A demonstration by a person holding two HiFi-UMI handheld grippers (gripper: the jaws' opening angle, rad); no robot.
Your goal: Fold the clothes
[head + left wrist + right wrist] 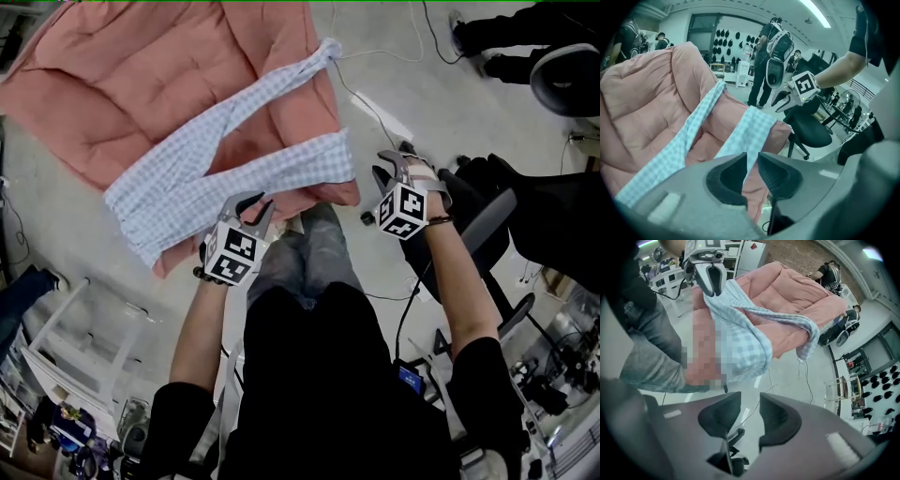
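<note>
One checked garment (187, 178) runs lower-left to upper-right across the quilt (122, 84).

A pink quilted pad (122, 84) is spread out above the grey floor (403, 66). On the pad lies 1 blue-checked garment (216, 159), its 2 long parts splayed toward the pad's right edge. 1 white cable (361, 98) trails on the floor beside that edge.

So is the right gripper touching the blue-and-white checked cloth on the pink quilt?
Apart. The right gripper view shows the right gripper with jaws open, only floor between them; the checked cloth lies beyond, on the pink quilt.
</note>
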